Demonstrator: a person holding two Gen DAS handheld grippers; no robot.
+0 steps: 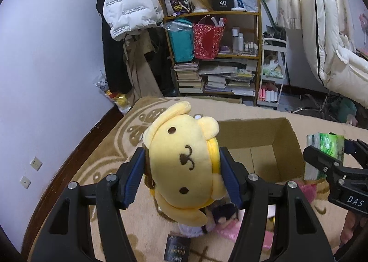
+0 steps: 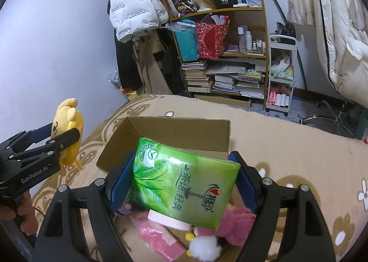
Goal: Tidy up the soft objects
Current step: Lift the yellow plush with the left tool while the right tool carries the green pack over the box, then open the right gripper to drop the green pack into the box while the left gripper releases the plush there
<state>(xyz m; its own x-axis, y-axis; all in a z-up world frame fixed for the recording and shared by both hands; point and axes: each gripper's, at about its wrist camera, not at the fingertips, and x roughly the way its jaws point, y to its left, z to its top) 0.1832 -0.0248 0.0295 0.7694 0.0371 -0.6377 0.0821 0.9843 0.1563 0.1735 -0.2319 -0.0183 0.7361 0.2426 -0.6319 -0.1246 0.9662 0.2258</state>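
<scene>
My left gripper (image 1: 181, 170) is shut on a yellow dog plush (image 1: 184, 165) and holds it above the beige blanket, just left of an open cardboard box (image 1: 264, 137). It also shows in the right wrist view (image 2: 66, 133). My right gripper (image 2: 184, 183) is shut on a green tissue pack (image 2: 184, 183) and holds it over the near edge of the box (image 2: 174, 133). The pack shows at the right of the left wrist view (image 1: 324, 153). Below lie a pink plush (image 2: 234, 222), a white pompom toy (image 2: 204, 248), a pink packet (image 2: 158, 239) and a dark-haired doll (image 1: 223, 213).
The box and toys rest on a beige patterned blanket (image 2: 287, 137). Behind stand a wooden shelf (image 1: 214, 54) with bags and books, a white cart (image 1: 273, 73) and hanging coats (image 1: 128, 1). A wall (image 1: 50, 54) is on the left. A dark card (image 1: 177, 248) lies near.
</scene>
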